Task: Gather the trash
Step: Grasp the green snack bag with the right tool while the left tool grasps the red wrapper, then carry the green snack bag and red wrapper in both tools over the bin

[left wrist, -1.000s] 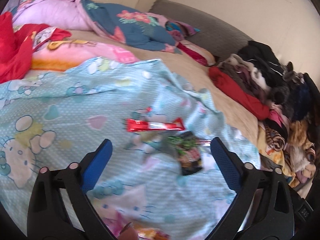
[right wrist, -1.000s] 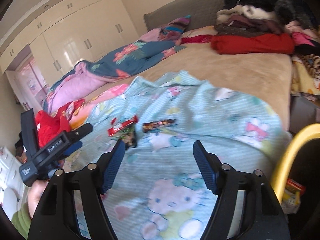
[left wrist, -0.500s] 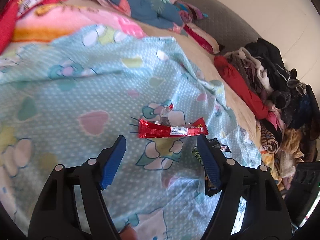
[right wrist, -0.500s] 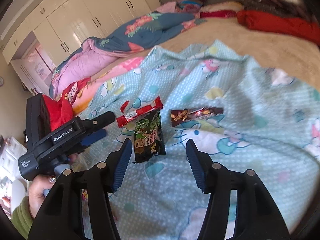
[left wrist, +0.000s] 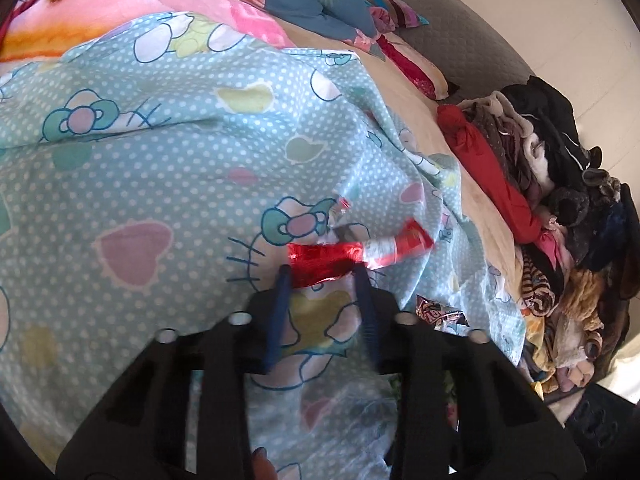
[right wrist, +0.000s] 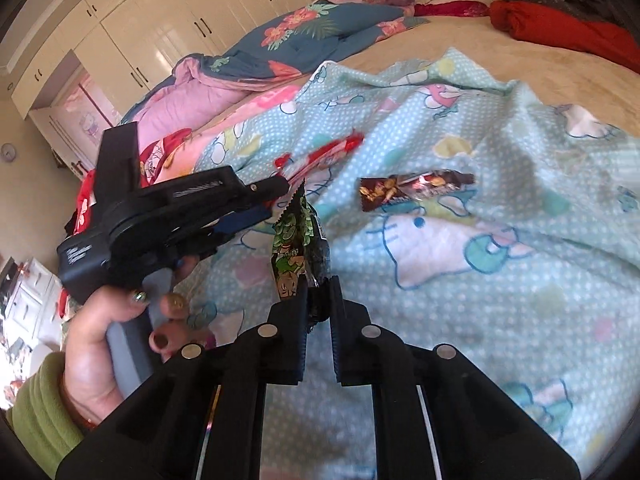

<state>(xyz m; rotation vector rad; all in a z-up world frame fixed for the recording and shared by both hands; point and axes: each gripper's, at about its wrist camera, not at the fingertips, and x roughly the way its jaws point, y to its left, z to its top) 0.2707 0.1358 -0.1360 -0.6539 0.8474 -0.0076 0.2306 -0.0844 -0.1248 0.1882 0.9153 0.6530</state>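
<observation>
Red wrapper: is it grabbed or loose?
Grabbed. The left tool has closed its blue fingers on the red wrapper.

Left hand-held gripper (left wrist: pixel 322 270) clamped, right hand-held gripper (right wrist: pixel 319 282) clamped

wrappers (right wrist: pixel 416 188) on blanket (right wrist: pixel 500 280), clothes pile (left wrist: pixel 560 200) right

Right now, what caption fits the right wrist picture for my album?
Right tool pinches a green snack wrapper on the blue blanket while the left tool grips a red wrapper.
</observation>
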